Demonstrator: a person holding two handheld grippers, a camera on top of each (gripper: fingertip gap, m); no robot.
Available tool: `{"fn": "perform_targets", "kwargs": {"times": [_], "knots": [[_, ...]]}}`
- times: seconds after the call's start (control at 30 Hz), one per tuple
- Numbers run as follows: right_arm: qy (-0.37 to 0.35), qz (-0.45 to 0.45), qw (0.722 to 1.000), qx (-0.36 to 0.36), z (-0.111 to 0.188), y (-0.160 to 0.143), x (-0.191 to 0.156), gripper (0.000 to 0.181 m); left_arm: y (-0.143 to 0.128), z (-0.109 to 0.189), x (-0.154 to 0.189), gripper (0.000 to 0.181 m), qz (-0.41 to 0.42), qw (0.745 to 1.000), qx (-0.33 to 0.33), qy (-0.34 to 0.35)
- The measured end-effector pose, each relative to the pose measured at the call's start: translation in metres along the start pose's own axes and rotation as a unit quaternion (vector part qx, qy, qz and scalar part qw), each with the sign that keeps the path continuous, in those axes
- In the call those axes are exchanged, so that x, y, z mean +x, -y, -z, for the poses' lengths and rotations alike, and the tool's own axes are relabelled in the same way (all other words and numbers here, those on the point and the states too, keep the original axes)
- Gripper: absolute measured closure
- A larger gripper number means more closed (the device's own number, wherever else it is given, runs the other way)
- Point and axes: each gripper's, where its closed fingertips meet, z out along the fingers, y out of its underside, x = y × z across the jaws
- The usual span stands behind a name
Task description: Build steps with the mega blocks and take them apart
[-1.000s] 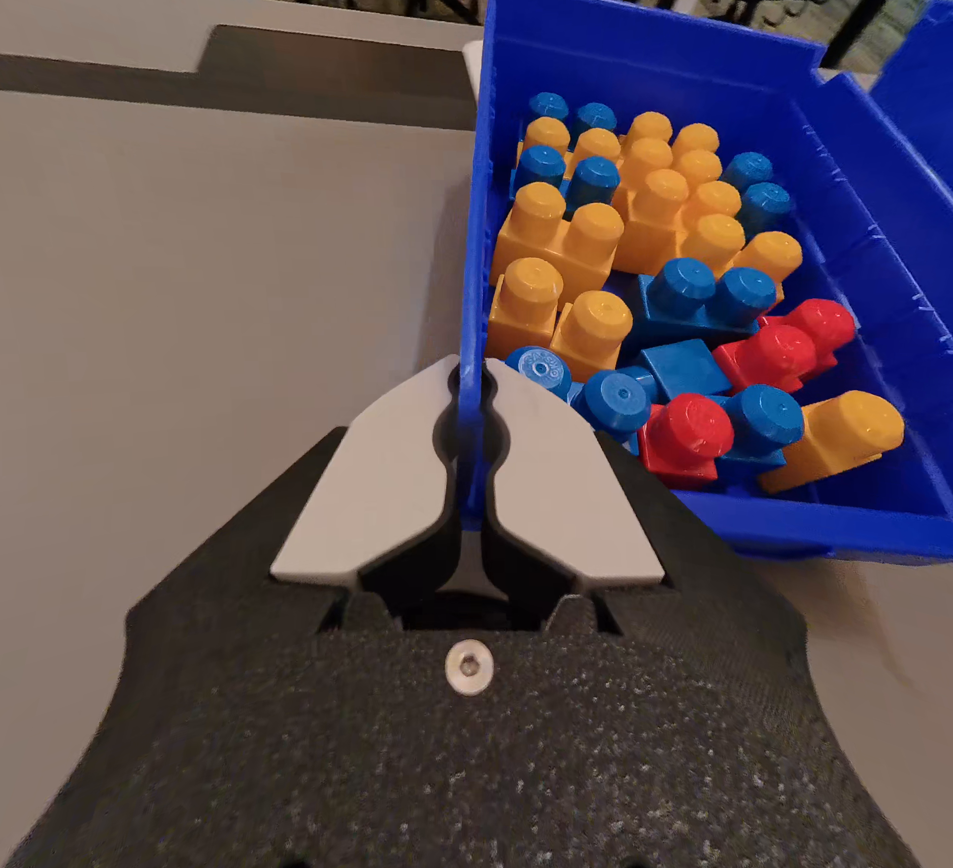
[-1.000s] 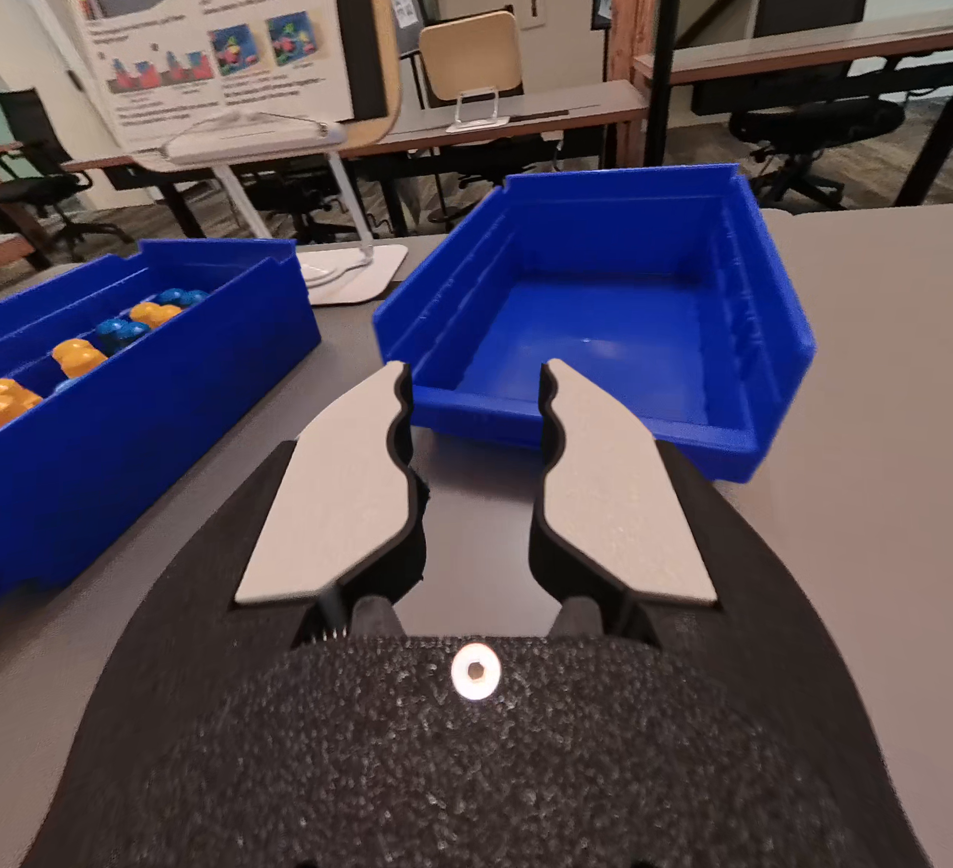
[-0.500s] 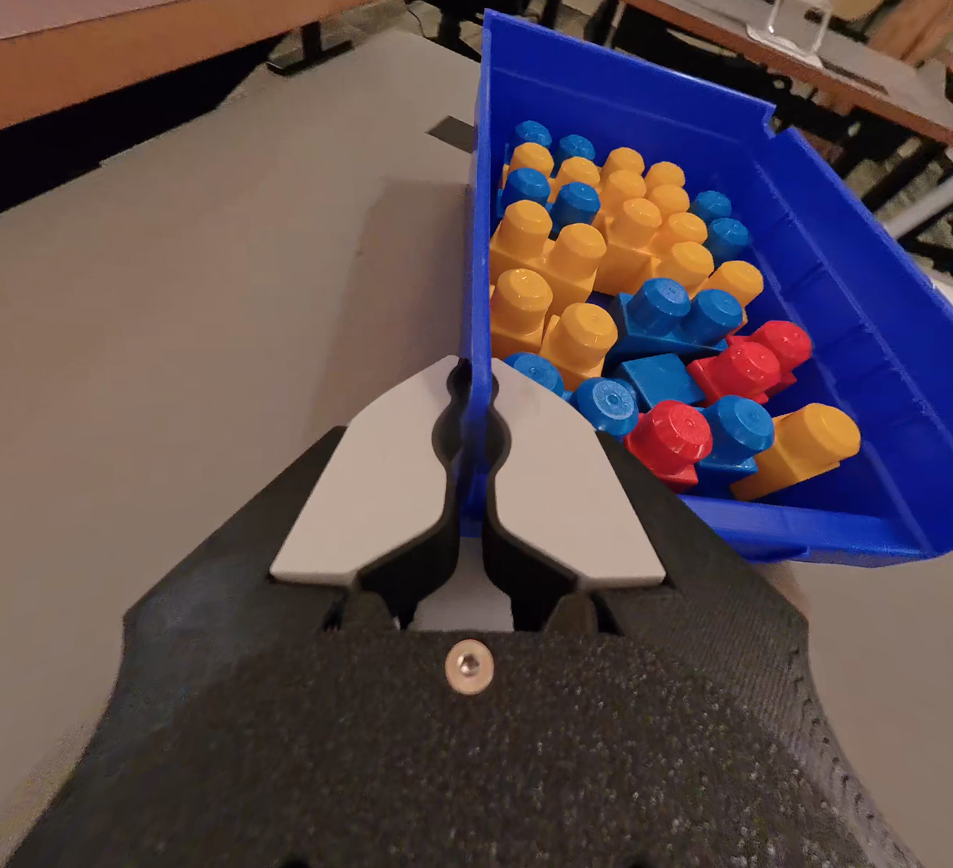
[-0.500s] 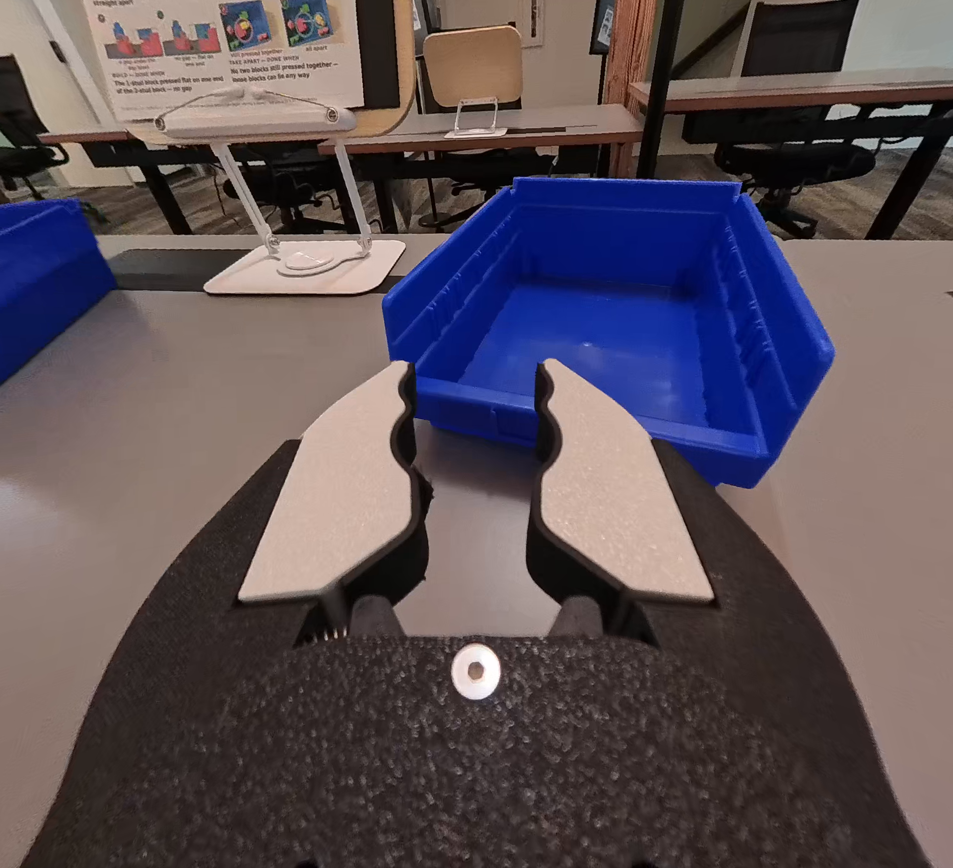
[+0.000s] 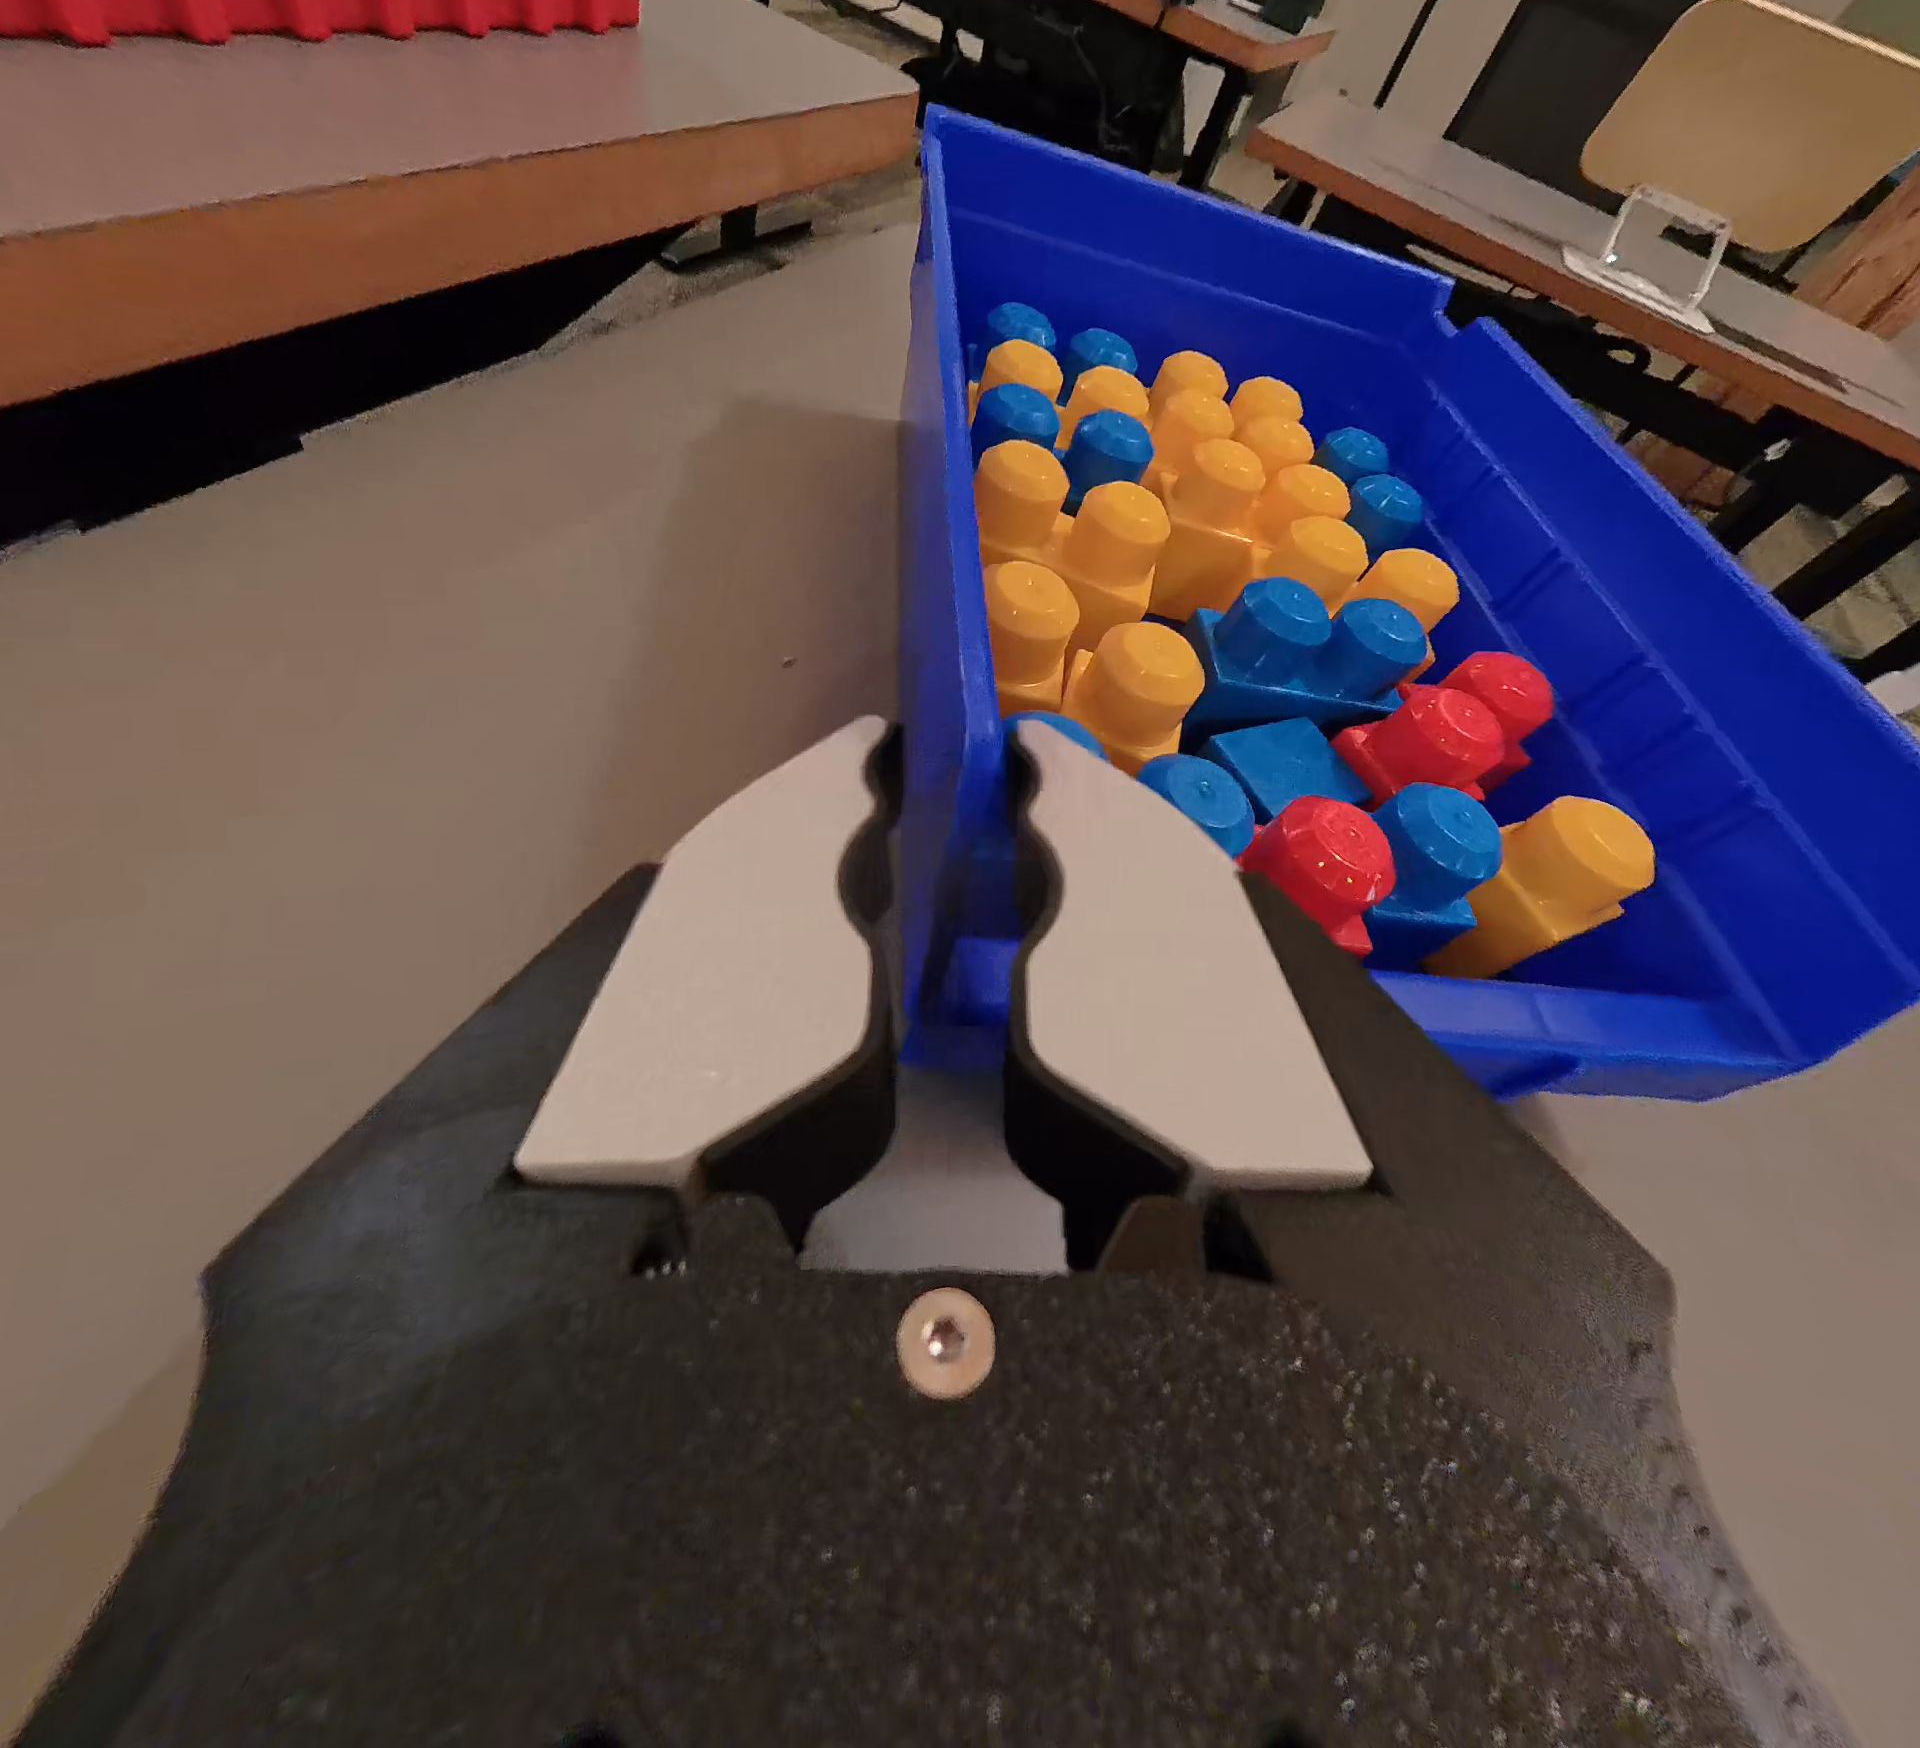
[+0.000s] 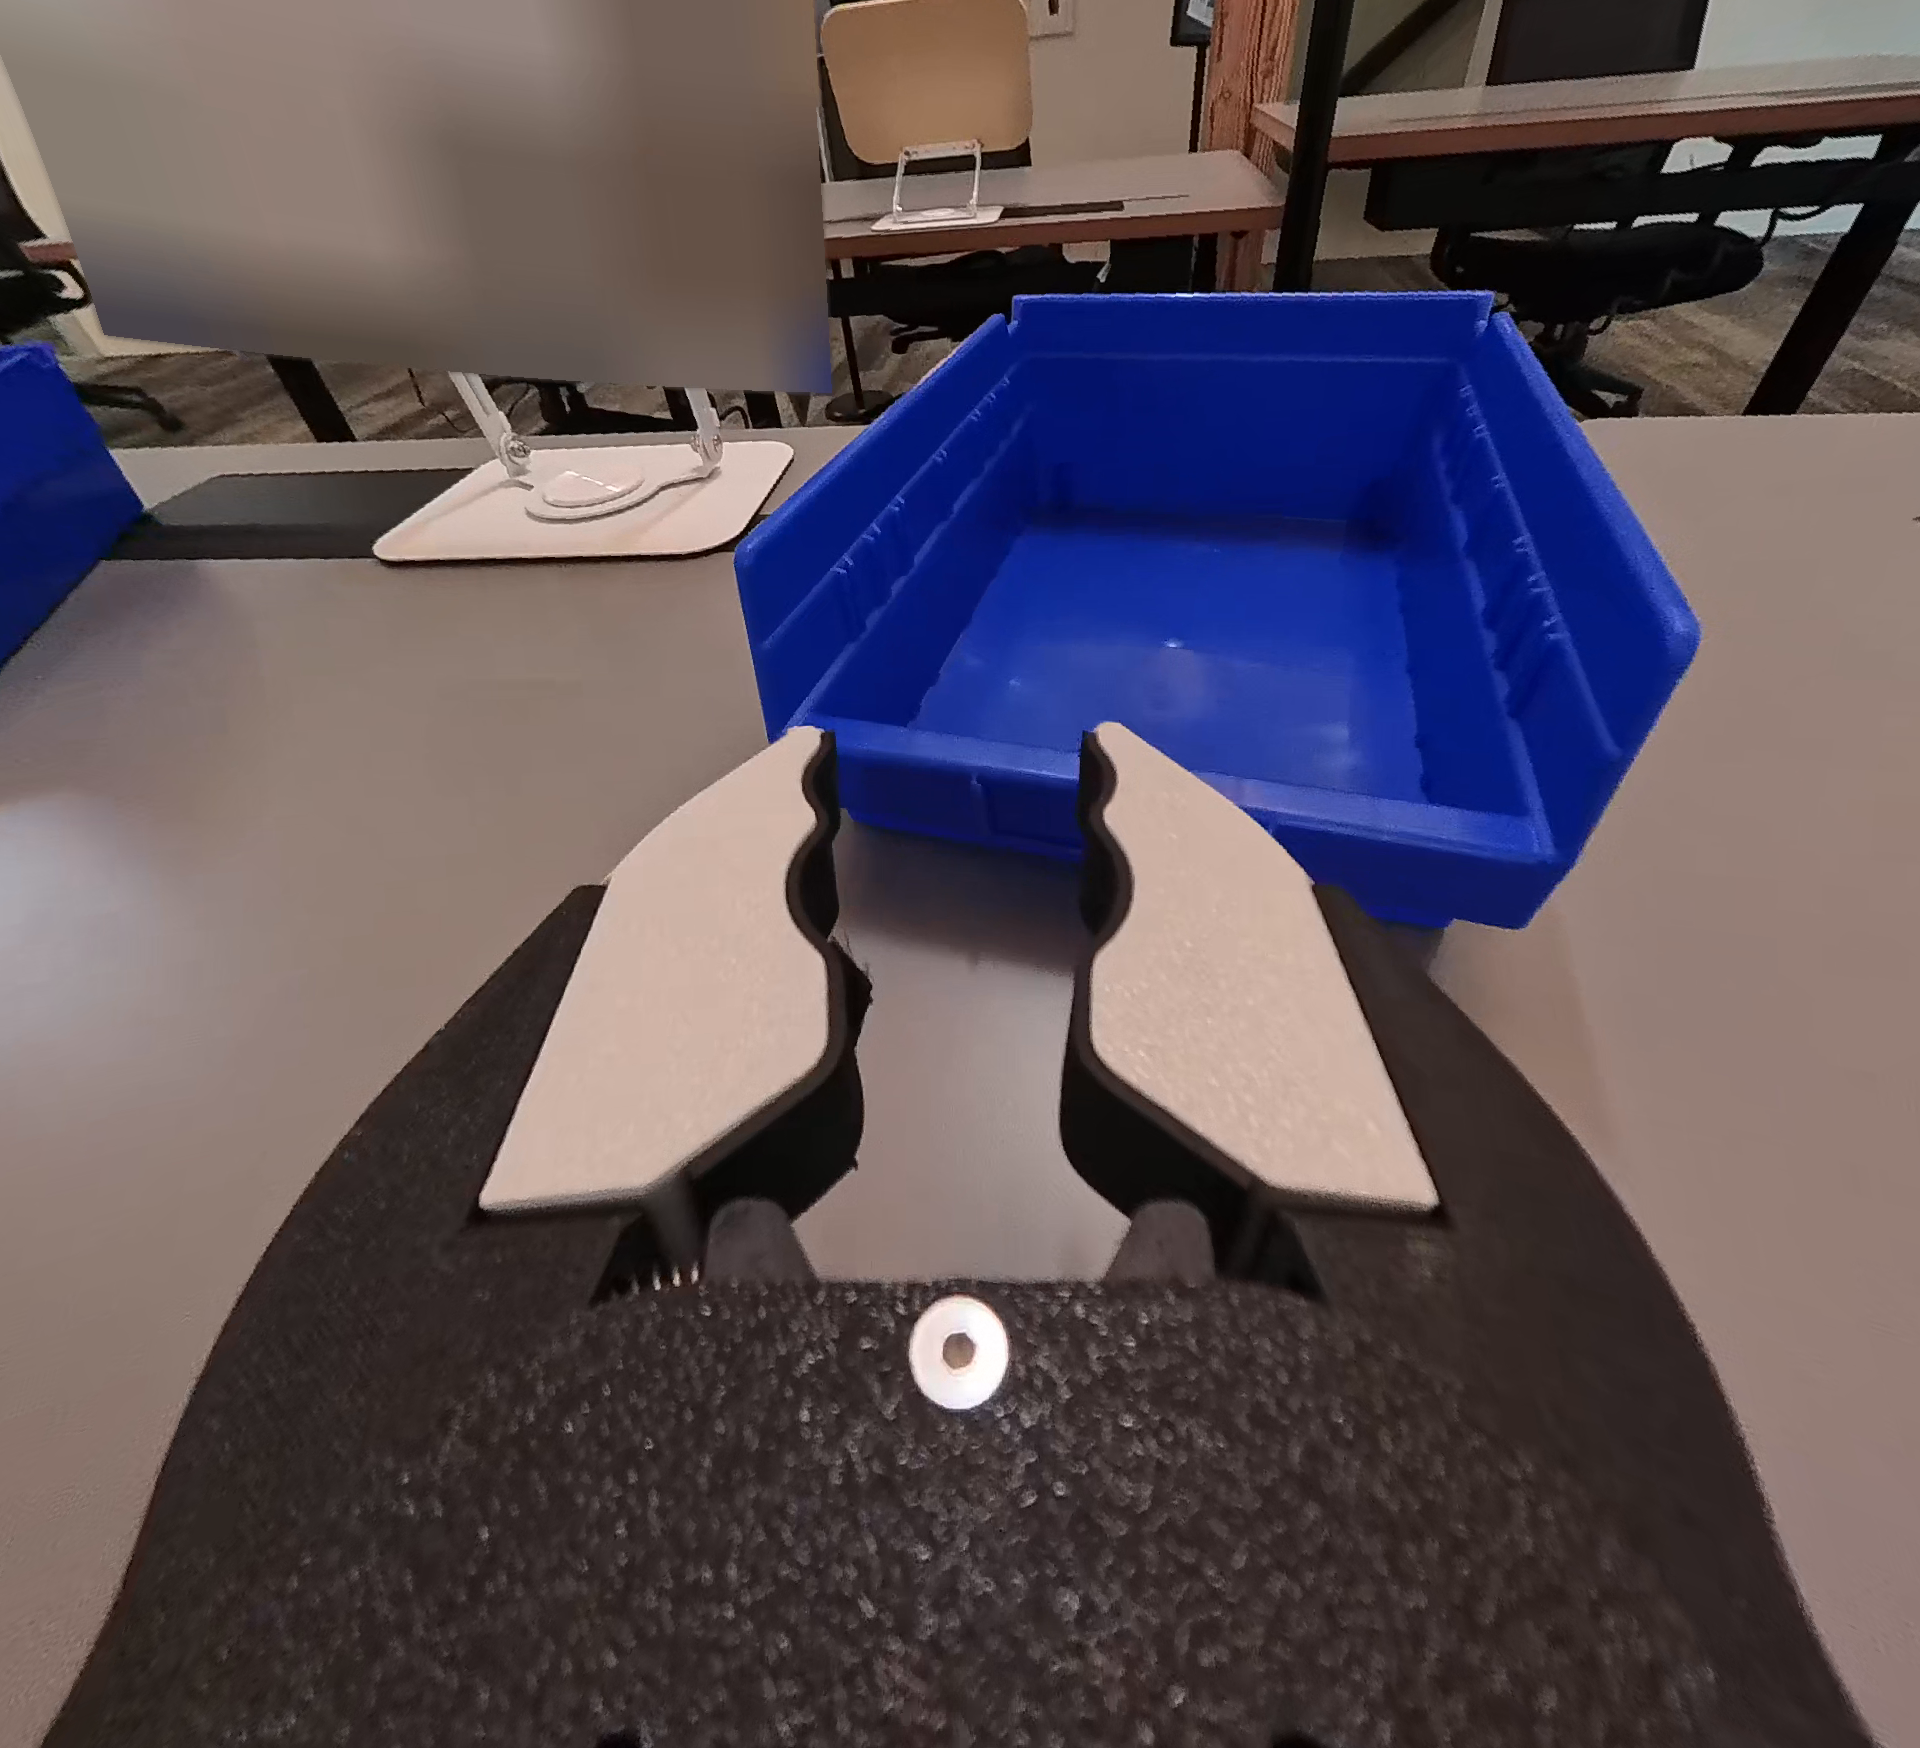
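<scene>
Your left gripper (image 5: pixel 945 753) sits astride the side wall of the big blue plastic bin (image 5: pixel 1662 659) full of blocks. One finger is outside the wall and one is inside. There is a thin gap on each side of the wall, so the fingers look let go, not squeezing. The bin rests on the grey table (image 5: pixel 416 711).

Just past your inside finger lie the mega blocks (image 5: pixel 1195 555), chunky plastic ones in yellow, blue and red, piled every which way. They look light and hard, and smooth enough to slip. I think the best place to grab one is across its flat sides, low on the body, not on the round bumps on top. A red block (image 5: pixel 1320 857) and a yellow block (image 5: pixel 1548 877) lie near the front and look easy to reach.

Your right gripper (image 6: pixel 954 742) is spread wide and holds nothing. Right in front of its fingers is the empty blue plastic bin (image 6: pixel 1600 618). No steps are built yet.
</scene>
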Motion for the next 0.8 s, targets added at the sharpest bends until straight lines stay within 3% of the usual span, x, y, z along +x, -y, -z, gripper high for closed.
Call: {"fn": "perform_targets", "kwargs": {"times": [0.1, 0.2, 0.4, 0.57, 0.8], "knots": [[-0.003, 0.004, 1.000, 0.003, 0.002, 0.003, -0.001, 0.137, 0.021, 0.022, 0.003, 0.155, -0.017, 0.999, 0.048, -0.017], [0.000, 0.004, 1.000, 0.014, 0.007, 0.013, -0.007, 0.137, 0.048, 0.064, 0.028, 0.160, -0.051, 0.991, 0.105, -0.068], [-0.003, 0.007, 0.998, 0.057, 0.025, 0.040, -0.030, 0.142, 0.053, 0.158, 0.101, 0.174, -0.106, 0.964, 0.176, -0.172], [-0.035, 0.038, 0.997, 0.062, 0.031, 0.045, -0.033, 0.165, 0.022, 0.202, 0.157, 0.181, -0.145, 0.946, 0.177, -0.228], [-0.049, 0.035, 0.998, 0.004, 0.017, -0.004, -0.014, 0.181, -0.065, 0.167, 0.180, 0.181, -0.196, 0.950, 0.055, -0.238]]}}
